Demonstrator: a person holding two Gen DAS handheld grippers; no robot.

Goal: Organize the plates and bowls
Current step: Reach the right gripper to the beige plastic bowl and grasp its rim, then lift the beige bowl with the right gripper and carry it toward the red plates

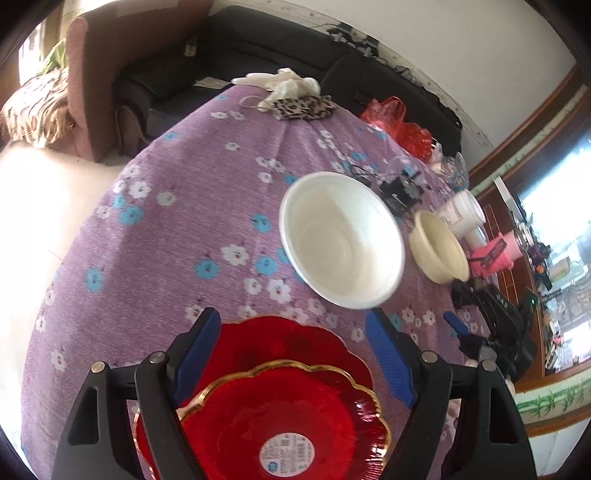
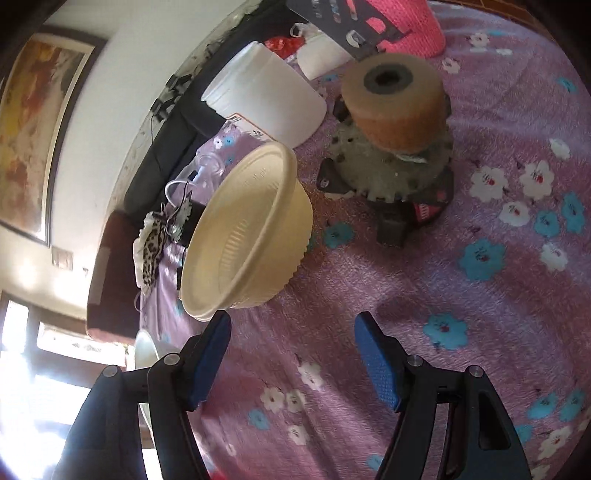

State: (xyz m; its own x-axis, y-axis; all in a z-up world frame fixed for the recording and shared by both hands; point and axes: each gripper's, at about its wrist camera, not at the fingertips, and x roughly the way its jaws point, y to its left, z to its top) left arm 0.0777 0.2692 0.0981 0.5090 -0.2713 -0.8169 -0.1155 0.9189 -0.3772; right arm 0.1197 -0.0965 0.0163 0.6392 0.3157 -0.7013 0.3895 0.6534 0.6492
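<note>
Two red plates lie stacked on the purple flowered tablecloth [image 1: 177, 236]: a gold-rimmed one [image 1: 288, 417] on a larger red plate [image 1: 280, 339]. My left gripper [image 1: 291, 326] hangs open just over them, its pads touching nothing. Beyond it stands a white bowl [image 1: 343, 240], and to that bowl's right a cream bowl [image 1: 437, 247]. In the right wrist view the cream bowl [image 2: 247, 232] sits just ahead and left of my right gripper [image 2: 293, 326], which is open and holds nothing. The white bowl's rim [image 2: 146, 350] shows at lower left there.
A white plastic jar [image 2: 266, 99], a tape roll [image 2: 395, 103] on a grey toothed disc, and a pink knitted item [image 2: 410, 26] stand behind the cream bowl. A black device with wires [image 1: 400, 192], a leopard-print mask [image 1: 303, 107] and a red bag [image 1: 399, 122] lie at the far edge.
</note>
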